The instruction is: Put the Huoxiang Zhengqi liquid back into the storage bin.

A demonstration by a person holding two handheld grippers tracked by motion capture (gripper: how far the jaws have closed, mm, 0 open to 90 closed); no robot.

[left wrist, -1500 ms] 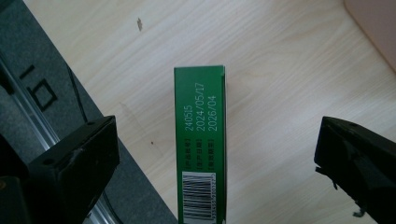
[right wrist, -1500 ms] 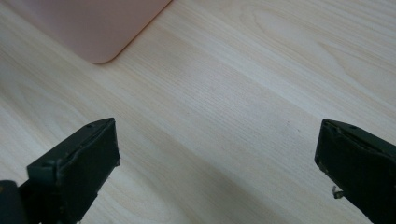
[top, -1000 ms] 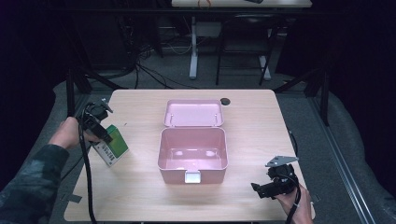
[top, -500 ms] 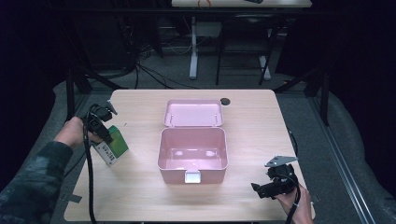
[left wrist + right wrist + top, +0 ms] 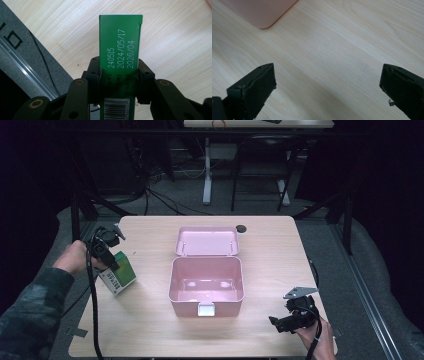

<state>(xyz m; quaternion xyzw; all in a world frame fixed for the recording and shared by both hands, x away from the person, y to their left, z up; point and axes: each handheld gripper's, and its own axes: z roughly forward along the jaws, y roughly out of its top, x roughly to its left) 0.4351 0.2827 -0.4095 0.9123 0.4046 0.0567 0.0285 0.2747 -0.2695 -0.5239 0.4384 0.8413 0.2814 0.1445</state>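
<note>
A green carton with a white labelled side is at the table's left edge, tilted, with my left gripper shut on it. In the left gripper view the carton stands between the two black jaws, its printed dates facing the camera. An open pink box sits mid-table, its lid folded back behind it and its inside bare. My right gripper rests low at the front right of the table, open, with nothing between its fingers. A corner of the pink box shows beyond them.
A small dark round object lies near the back edge, right of the lid. The wooden table has bare surface on both sides of the box. Dark floor, cables and table legs lie beyond the far edge.
My left gripper and the carton have shifted slightly up and toward the far side, the carton staying in the jaws. The right gripper has not moved.
</note>
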